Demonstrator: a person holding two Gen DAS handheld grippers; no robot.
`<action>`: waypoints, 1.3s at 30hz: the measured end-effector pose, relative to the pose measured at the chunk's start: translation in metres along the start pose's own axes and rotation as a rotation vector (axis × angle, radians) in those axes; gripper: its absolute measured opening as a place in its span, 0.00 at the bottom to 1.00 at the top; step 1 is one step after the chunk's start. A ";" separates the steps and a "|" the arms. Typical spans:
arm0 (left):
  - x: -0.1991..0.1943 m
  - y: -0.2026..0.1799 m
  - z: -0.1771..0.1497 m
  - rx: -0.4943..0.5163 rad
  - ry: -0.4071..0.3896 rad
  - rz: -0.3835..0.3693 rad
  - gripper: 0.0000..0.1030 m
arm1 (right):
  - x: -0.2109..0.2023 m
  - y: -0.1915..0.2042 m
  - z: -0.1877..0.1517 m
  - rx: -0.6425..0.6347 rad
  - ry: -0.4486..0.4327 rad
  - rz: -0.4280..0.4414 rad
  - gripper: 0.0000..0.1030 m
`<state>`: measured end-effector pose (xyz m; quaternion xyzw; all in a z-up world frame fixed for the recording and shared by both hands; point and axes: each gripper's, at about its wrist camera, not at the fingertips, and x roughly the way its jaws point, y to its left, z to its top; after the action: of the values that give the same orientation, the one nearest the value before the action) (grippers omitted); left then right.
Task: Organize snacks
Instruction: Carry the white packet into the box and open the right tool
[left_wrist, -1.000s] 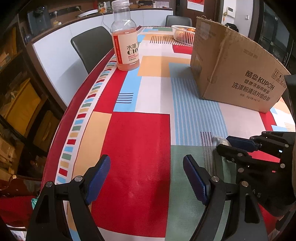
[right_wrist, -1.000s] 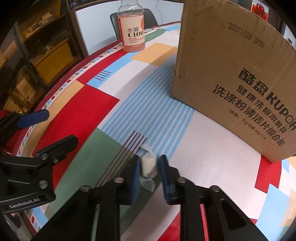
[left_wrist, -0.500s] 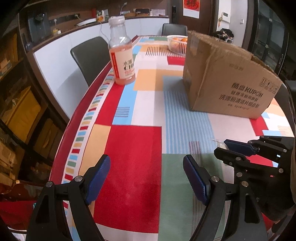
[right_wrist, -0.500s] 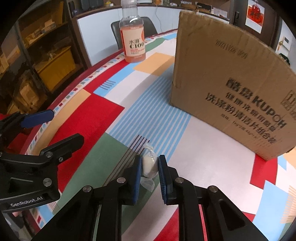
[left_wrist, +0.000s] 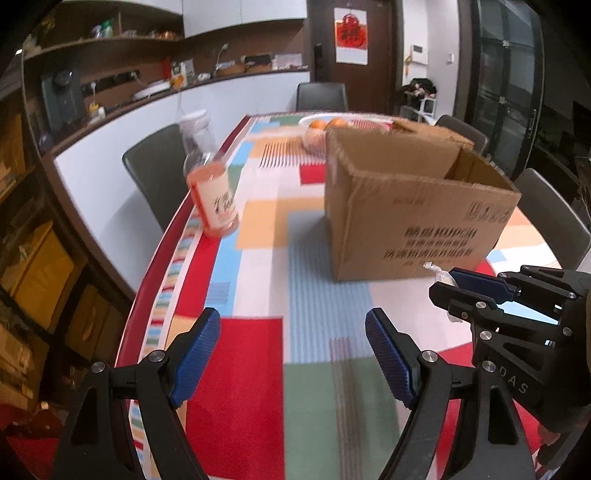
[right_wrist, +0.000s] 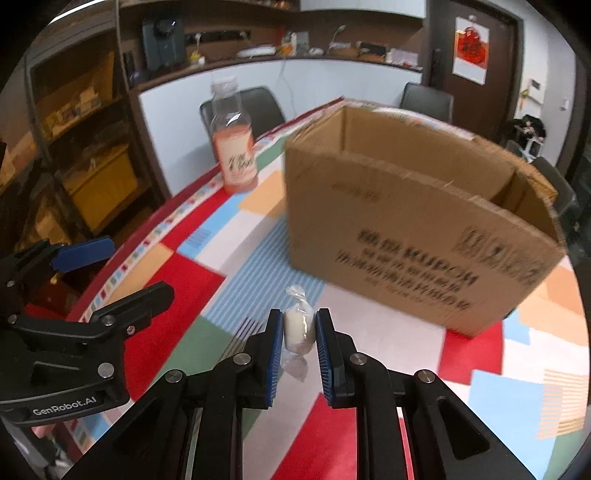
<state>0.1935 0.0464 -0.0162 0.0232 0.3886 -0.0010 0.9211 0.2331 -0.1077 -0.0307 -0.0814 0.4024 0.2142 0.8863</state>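
My right gripper (right_wrist: 298, 332) is shut on a white wrapped candy (right_wrist: 297, 327) and holds it up off the table, short of the open cardboard box (right_wrist: 413, 236). In the left wrist view the right gripper (left_wrist: 461, 286) shows at the right with the candy's wrapper tip (left_wrist: 433, 268) sticking out, in front of the box (left_wrist: 417, 214). My left gripper (left_wrist: 291, 354) is open and empty above the colourful tablecloth (left_wrist: 236, 369); it also shows in the right wrist view (right_wrist: 110, 269) at the left.
A bottle of pink drink (left_wrist: 212, 192) stands near the table's left edge, also in the right wrist view (right_wrist: 236, 147). A white basket with oranges (left_wrist: 325, 127) sits behind the box. Dark chairs (left_wrist: 159, 166) ring the table.
Both grippers have risen and tilted up. The right gripper has lifted the candy off the table, and the box's open top is now in view.
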 end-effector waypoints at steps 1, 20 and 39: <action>-0.002 -0.003 0.004 0.005 -0.011 -0.005 0.78 | -0.003 -0.003 0.002 0.008 -0.010 -0.005 0.19; -0.025 -0.057 0.083 0.083 -0.179 -0.069 0.80 | -0.053 -0.071 0.043 0.138 -0.178 -0.087 0.19; 0.023 -0.085 0.137 0.127 -0.130 -0.091 0.81 | -0.048 -0.116 0.090 0.156 -0.205 -0.164 0.19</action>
<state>0.3058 -0.0441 0.0588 0.0639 0.3279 -0.0689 0.9400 0.3183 -0.1979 0.0617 -0.0225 0.3172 0.1164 0.9409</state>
